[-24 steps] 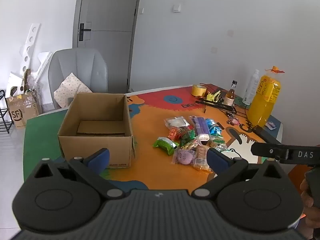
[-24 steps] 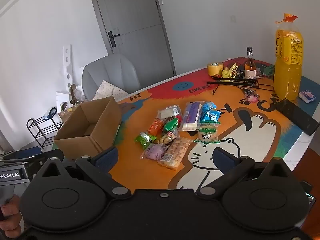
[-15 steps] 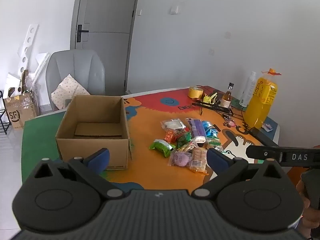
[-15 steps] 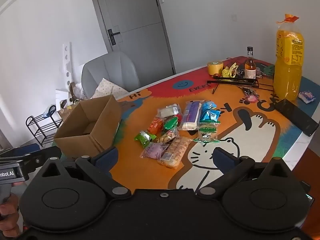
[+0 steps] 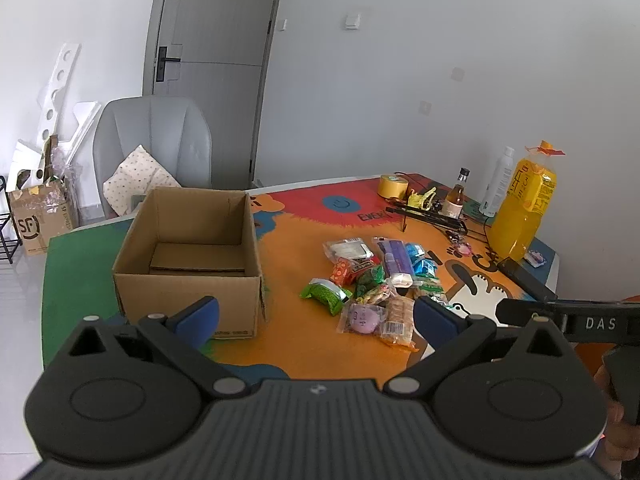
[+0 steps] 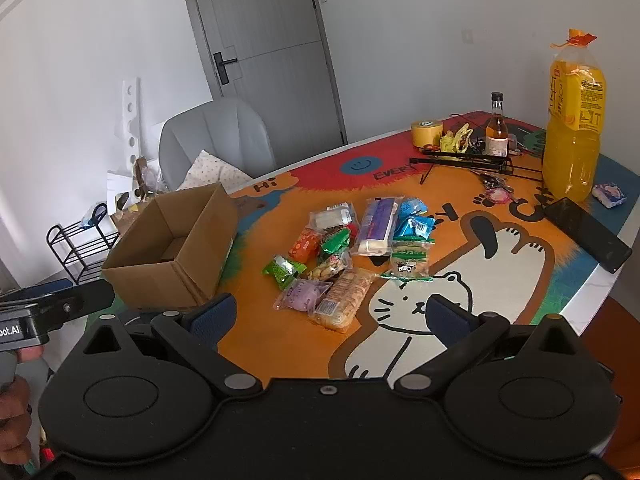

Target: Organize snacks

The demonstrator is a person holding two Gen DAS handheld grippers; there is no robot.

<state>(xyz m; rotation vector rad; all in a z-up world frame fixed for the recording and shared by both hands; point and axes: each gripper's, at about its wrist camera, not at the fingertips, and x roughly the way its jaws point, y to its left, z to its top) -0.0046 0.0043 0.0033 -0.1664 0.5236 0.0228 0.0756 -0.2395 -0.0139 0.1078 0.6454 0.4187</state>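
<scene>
A pile of several wrapped snacks (image 5: 376, 280) lies on the colourful table mat, right of an open cardboard box (image 5: 192, 256) that looks empty. The pile (image 6: 352, 248) and the box (image 6: 172, 248) also show in the right wrist view. A purple packet (image 6: 302, 294) and a biscuit packet (image 6: 344, 298) lie nearest me. My left gripper (image 5: 316, 316) is open and empty, held above the near table edge between box and pile. My right gripper (image 6: 330, 314) is open and empty, just short of the pile.
A tall orange juice bottle (image 6: 572, 120), a small brown bottle (image 6: 496, 128), a yellow tape roll (image 6: 427, 132), a black wire rack (image 6: 464, 160) and a black phone (image 6: 588, 232) stand on the far and right side. A grey chair (image 5: 152, 148) stands behind the table.
Both grippers have drawn back and up a little, so the table looks slightly farther away. Nothing on the table has moved.
</scene>
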